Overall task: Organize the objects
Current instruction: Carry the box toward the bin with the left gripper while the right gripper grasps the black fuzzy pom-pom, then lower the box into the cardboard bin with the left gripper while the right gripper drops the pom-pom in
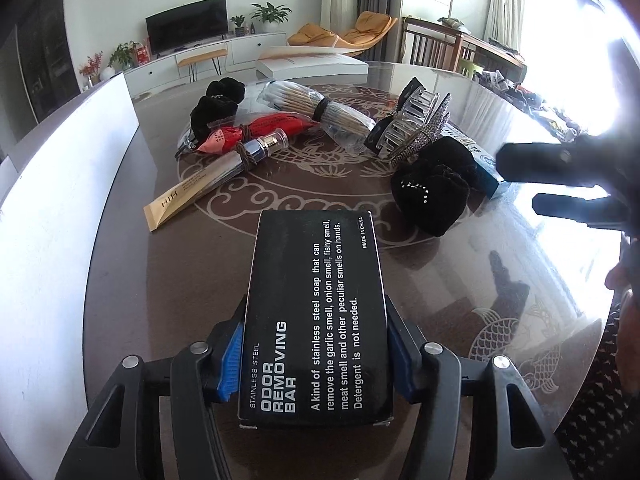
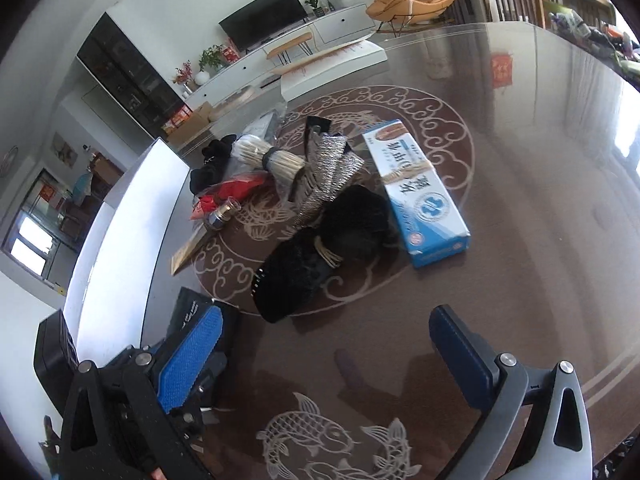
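My left gripper (image 1: 316, 344) is shut on a black "odor removing bar" box (image 1: 316, 320), held flat just above the dark round table (image 1: 500, 280). My right gripper (image 2: 328, 356) is open and empty above the table's near part; it also shows at the right of the left wrist view (image 1: 560, 184). Ahead lie a black velvet hair piece (image 1: 436, 188) (image 2: 320, 248), a blue and white box (image 2: 416, 192), silver hair clips (image 1: 412, 128) (image 2: 324, 176), a bundle of wooden sticks (image 1: 316, 108) (image 2: 268, 160), a red packet (image 1: 256, 128) (image 2: 228, 192) and a gold tube (image 1: 208, 184).
A tall white panel (image 1: 52, 240) (image 2: 120, 240) stands along the table's left edge. A white box (image 1: 312, 62) sits at the table's far side. More black cloth (image 1: 216, 104) lies behind the red packet. The room with a TV and chairs is beyond.
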Demonstrator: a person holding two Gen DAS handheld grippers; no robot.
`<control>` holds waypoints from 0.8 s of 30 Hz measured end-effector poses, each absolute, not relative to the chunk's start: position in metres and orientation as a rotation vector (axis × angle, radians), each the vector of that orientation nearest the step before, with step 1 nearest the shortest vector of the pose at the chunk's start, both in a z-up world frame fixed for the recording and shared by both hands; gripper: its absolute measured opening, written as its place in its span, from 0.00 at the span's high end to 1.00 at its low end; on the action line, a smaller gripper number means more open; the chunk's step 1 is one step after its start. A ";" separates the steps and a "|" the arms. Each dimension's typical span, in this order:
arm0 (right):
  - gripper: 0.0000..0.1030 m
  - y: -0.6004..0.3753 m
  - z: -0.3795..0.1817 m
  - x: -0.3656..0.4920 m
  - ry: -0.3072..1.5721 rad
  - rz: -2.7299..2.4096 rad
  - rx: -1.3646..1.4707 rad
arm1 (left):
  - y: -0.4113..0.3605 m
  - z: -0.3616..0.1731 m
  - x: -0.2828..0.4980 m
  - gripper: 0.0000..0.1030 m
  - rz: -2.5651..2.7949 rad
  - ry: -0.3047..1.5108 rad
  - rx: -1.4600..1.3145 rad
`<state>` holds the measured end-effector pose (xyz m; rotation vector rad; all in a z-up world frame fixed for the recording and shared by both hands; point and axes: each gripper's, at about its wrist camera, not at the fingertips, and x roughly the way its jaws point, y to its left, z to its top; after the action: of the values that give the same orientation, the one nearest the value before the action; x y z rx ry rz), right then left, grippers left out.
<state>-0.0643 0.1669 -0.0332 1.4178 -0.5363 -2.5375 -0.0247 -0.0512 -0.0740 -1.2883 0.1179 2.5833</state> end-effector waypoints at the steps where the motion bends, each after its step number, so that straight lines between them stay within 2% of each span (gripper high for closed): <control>1: 0.00 0.155 -0.034 -0.078 -0.530 -2.537 1.478 | -0.054 -0.073 -0.022 0.44 2.585 0.087 -1.287; 3: 0.06 0.137 -0.043 -0.103 -0.508 -2.559 1.578 | -0.060 -0.071 -0.017 0.44 2.586 0.045 -1.280; 5: 0.22 0.120 -0.053 -0.117 -0.409 -2.577 1.656 | -0.066 -0.065 -0.010 0.44 2.595 0.007 -1.261; 6: 0.41 0.114 -0.059 -0.121 -0.337 -2.575 1.696 | -0.070 -0.062 -0.006 0.44 2.598 -0.015 -1.252; 9: 0.65 0.114 -0.061 -0.109 -0.240 -2.619 1.634 | -0.085 -0.048 0.005 0.44 2.605 -0.089 -1.224; 12: 0.69 0.124 -0.054 -0.086 -0.311 -2.550 1.516 | -0.101 -0.027 0.018 0.44 2.603 -0.172 -1.178; 17: 0.69 0.103 -0.017 -0.051 -0.290 -2.446 1.352 | -0.148 0.024 0.038 0.44 2.656 -0.318 -1.061; 21: 0.69 0.035 0.049 -0.038 -0.276 -2.297 1.161 | -0.214 0.064 0.049 0.44 2.806 -0.362 -0.991; 24: 0.69 -0.033 0.082 -0.034 -0.240 -2.161 1.070 | -0.268 0.073 0.049 0.44 2.962 -0.328 -1.029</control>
<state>-0.0343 -0.0330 0.0817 1.0699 -0.2399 -2.1605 0.0489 -0.2676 0.0731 -1.0289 -0.3283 2.9617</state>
